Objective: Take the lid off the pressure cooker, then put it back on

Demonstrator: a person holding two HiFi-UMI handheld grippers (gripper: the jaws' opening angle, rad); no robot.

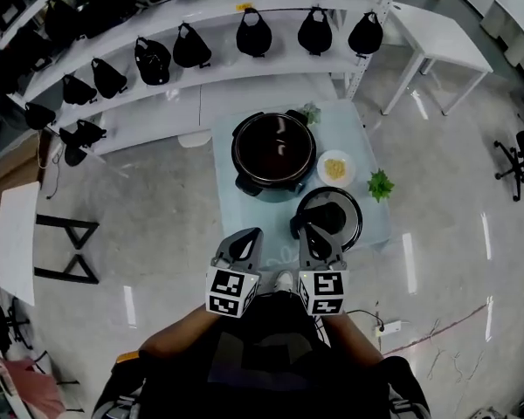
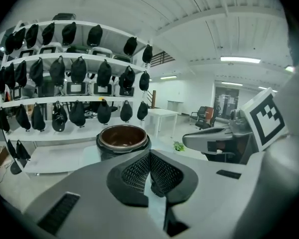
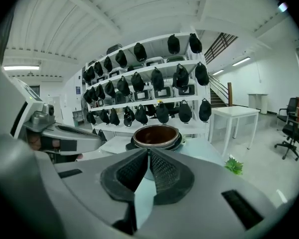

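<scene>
My left gripper (image 2: pixel 149 156): clenched. The black ribbed pads meet at their tips and nothing is between them. It is held off the near edge of the table, side by side with the other gripper.

My right gripper (image 3: pixel 148 153): clenched too, pads together at the tips and empty. Only the pale tabletop shows through the slit below them. In the head view its nose overlaps the near rim of the lid. I cannot tell whether it touches.

Cooker: the round black pressure cooker with a dark brown inner pot (image 1: pixel 273 154) stands open in the middle of the table, straight ahead of both grippers.

Lid: the round black cooker lid with a bright metal rim (image 1: pixel 336 212) is off the pot. It lies flat on the table, just beside the cooker's base on its near right side.

Table: a small pale blue rectangular table (image 1: pixel 358 120) carries the cooker and the lid.

Dish: a small white round dish of yellow food (image 1: pixel 335 168) sits right of the cooker, just beyond the lid.

Plants: one small green leafy plant (image 1: pixel 381 184) stands at the table's right edge near the dish. Another green plant (image 1: pixel 310 112) stands behind the cooker.

Background: long white shelves hung with black bags (image 1: pixel 254 33) run behind the table. A plain white table (image 1: pixel 437 33) stands to the right of the shelves.
</scene>
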